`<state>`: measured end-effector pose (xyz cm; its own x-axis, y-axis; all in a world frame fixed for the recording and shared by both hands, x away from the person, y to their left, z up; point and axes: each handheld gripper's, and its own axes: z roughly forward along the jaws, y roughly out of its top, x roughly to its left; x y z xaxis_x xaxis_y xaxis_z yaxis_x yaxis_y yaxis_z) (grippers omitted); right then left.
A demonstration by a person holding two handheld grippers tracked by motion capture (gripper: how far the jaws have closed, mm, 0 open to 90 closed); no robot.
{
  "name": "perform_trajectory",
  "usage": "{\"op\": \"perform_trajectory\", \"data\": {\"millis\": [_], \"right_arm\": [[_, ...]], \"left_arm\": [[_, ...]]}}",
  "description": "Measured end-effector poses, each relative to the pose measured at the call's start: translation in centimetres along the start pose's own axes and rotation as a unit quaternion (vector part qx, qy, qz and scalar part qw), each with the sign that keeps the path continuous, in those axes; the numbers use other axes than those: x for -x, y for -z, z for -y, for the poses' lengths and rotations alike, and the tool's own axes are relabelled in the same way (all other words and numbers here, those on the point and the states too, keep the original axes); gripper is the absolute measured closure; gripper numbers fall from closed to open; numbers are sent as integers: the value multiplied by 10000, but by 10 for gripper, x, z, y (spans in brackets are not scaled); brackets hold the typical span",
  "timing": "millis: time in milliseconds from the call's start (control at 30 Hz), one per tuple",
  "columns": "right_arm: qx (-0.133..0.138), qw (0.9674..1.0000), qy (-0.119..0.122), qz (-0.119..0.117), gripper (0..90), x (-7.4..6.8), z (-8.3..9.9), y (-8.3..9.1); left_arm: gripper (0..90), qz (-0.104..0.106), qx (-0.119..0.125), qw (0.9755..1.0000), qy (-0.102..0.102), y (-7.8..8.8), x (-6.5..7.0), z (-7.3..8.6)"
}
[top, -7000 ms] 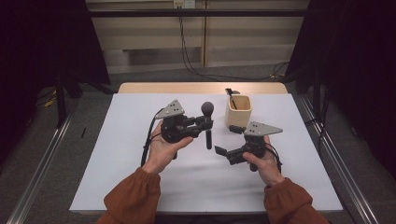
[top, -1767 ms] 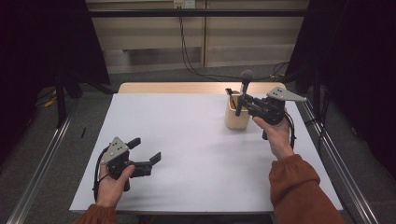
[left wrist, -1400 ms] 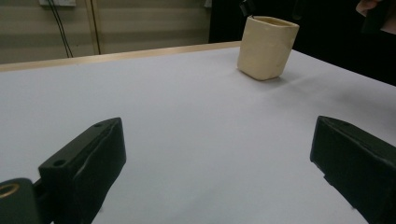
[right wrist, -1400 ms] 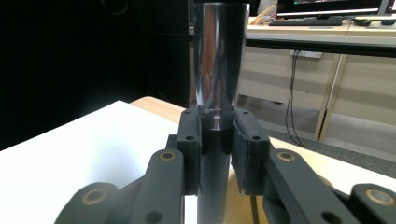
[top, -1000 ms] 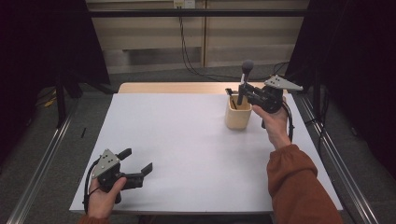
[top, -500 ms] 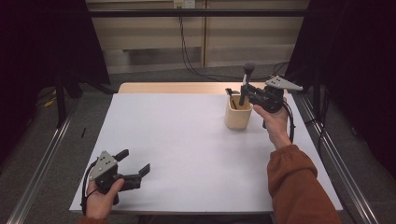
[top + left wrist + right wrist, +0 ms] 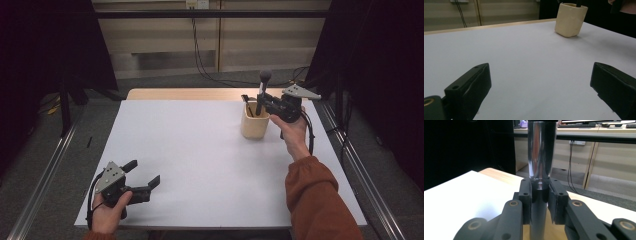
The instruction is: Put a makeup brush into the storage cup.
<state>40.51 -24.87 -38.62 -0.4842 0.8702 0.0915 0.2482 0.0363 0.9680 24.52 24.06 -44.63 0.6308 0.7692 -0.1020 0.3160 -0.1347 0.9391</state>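
A cream cup point(image 7: 254, 123) stands on the white table top point(image 7: 200, 145) toward the back right; it also appears in the left gripper view as the cream cup point(image 7: 570, 19). My right gripper point(image 7: 264, 103) is shut on a dark microphone-like handle point(image 7: 262, 89) with a round head, held upright with its lower end inside the cup. In the right gripper view the shiny metal shaft point(image 7: 540, 160) sits clamped between the pads point(image 7: 526, 195). My left gripper point(image 7: 144, 179) rests low at the front left, open, nothing between its fingers point(image 7: 471, 87).
Another dark item point(image 7: 246, 102) stands in the cup. A wooden strip point(image 7: 190, 94) runs along the table's far edge. Metal rails point(image 7: 360, 170) flank the table. Cables point(image 7: 200, 55) hang down the back wall.
The right gripper has lowered the microphone slightly into the cup. The left hand has stayed at the front left corner.
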Motion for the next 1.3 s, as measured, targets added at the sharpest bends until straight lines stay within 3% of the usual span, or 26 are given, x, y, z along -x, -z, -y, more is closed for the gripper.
{"op": "perform_trajectory", "data": {"millis": [67, 133, 433, 1300], "right_arm": [[-28, 10000, -7, -7, 754, 0, 3, -1], [-56, 10000, -18, 7, 754, 1, 6, -1], [-110, 9999, -80, 29, 754, 5, 20, -5], [-334, 9992, -207, 1, 754, 4, 38, -15]], "left_arm": [[32, 19, -14, 10000, 35, 0, 1, 0], [31, -38, -31, 10000, -79, -1, 2, 0], [31, 29, -56, 10000, -36, -2, 1, 1], [31, 100, -85, 9999, -64, -3, 2, 0]]}}
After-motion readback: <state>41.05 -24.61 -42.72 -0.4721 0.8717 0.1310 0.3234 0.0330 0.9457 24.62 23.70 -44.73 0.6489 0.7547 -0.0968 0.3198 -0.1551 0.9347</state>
